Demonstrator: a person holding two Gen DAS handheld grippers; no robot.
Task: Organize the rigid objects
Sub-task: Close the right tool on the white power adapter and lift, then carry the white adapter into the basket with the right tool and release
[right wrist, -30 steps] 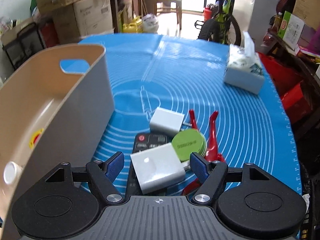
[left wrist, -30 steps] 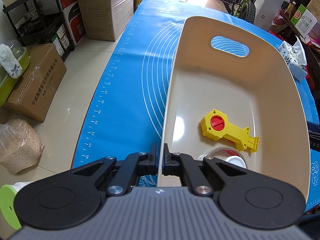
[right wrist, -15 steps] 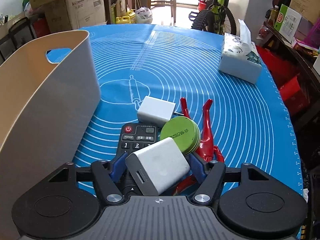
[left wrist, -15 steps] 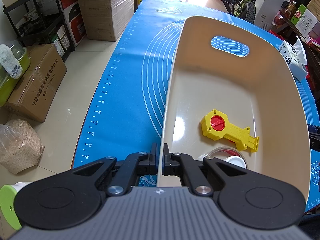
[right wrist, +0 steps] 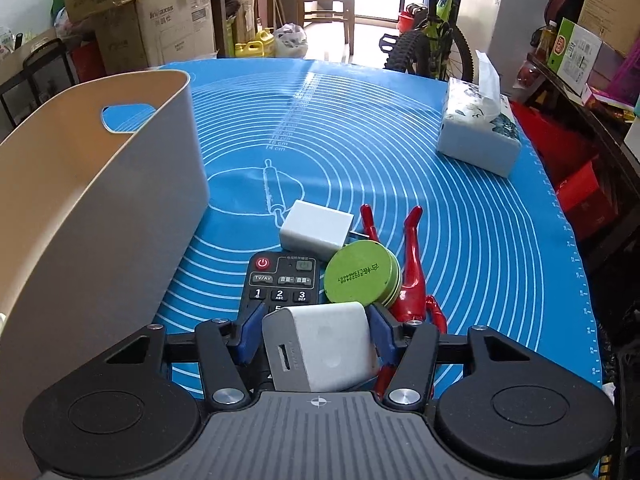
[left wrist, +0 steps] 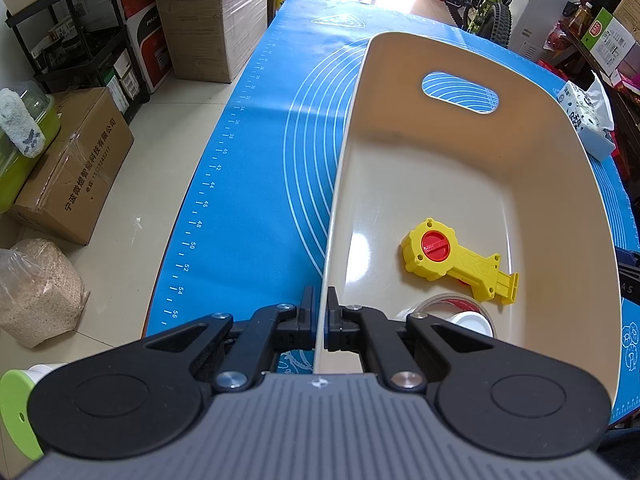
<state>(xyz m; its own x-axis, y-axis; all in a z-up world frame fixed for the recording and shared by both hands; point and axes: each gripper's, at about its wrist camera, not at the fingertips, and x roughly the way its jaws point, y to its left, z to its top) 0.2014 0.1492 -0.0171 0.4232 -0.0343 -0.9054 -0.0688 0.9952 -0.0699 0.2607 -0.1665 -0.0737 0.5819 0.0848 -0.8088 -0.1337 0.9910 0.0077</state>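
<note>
The white charger point(right wrist: 320, 350) is sitting between the right tongs point(right wrist: 314, 334), which are clamping it, ready for carrying to the bin point(right wrist: 120, 200) at their left. The left tongs point(left wrist: 323, 320) are pinching the bin's near rim point(left wrist: 326, 280), likely steadying it. The remote point(right wrist: 280, 280) and green tin point(right wrist: 360, 272) are lying just ahead.

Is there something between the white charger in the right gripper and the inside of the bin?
Only the bin's own right wall; the charger must go over its rim. Nothing else visible blocks the way.
</note>
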